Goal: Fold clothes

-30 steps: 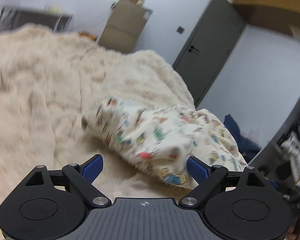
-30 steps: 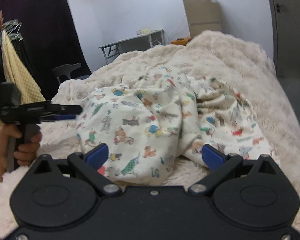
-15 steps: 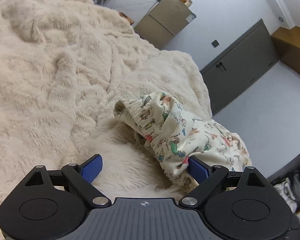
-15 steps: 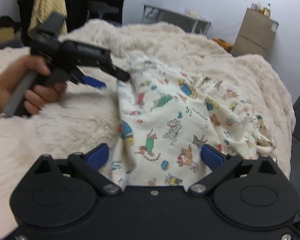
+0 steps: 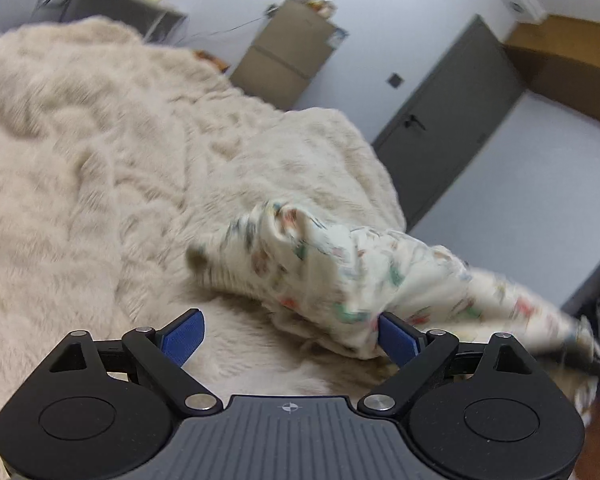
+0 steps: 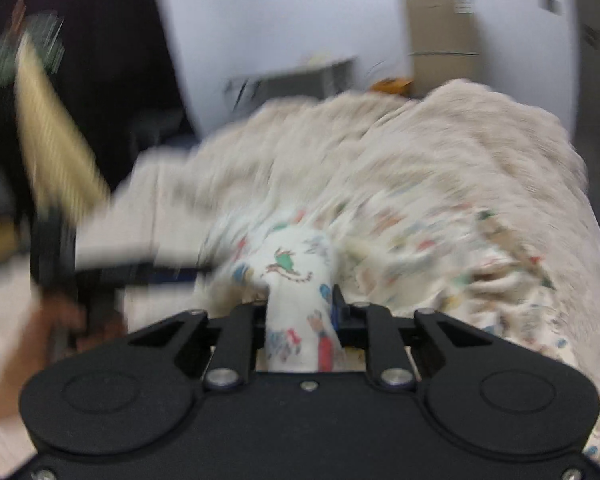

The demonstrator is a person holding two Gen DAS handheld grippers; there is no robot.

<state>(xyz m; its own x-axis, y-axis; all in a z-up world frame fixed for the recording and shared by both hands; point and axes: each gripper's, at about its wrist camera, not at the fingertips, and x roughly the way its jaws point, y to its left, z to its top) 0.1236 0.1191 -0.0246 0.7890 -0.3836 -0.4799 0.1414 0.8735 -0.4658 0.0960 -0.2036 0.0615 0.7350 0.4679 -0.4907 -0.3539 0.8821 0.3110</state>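
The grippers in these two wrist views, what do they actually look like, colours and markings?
Both are matte black. The left gripper has two round discs, angled linkage arms with silver pivot screws, blue pads on its jaws, and a ribbed grey centre plate bearing a small crosshair mark. The right gripper shares the black discs, linkages and silver screws; a sliver of blue shows.
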